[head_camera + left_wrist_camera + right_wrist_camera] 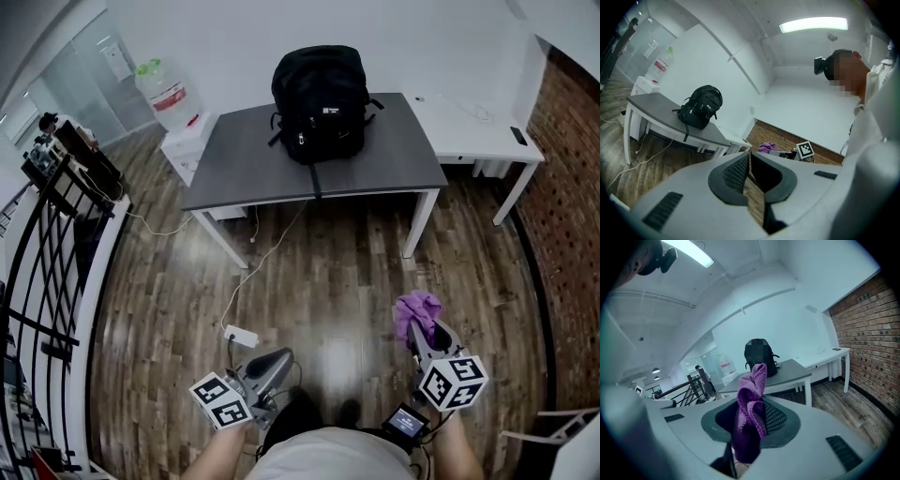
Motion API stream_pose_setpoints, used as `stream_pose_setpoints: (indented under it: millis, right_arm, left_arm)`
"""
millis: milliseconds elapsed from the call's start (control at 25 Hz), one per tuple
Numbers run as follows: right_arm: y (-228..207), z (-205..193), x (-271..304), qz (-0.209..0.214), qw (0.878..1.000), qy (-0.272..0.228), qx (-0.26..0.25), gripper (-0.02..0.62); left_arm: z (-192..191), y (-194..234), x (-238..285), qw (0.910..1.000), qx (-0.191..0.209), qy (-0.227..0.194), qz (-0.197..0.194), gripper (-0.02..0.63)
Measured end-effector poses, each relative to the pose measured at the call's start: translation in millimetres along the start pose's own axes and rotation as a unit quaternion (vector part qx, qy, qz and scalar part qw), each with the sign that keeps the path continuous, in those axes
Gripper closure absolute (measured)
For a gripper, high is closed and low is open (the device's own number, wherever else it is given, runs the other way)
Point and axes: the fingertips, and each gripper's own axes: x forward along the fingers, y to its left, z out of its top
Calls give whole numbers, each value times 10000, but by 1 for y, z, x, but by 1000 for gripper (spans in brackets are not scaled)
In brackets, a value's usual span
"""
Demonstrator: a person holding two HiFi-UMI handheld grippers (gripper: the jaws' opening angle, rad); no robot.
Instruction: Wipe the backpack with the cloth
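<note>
The purple cloth [418, 314] is pinched between the jaws of the right gripper [425, 337], with a limp fold left standing free beyond them (soft, light, likely to bunch). The left gripper [270, 364] is held with its jaws together and nothing between them. The black backpack [321, 101] is set at the far edge of the grey table [234, 173], well apart from both. Being soft-sided, it is judged likely to slump or slide when wiped, so bracing at its top is advised.
</note>
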Motion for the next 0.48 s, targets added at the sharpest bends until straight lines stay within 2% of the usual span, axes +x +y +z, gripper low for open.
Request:
stream_pose_setpoints:
  millis: [240,480]
  right_arm:
    - [15,8,33,76,9999,44,-81,494]
    - [25,30,80,-22,9999,-18,-138,494]
  left_arm:
    - [26,28,14,9996,293,-15,-40,603]
    - [62,70,39,9988,306,-25,-390,603]
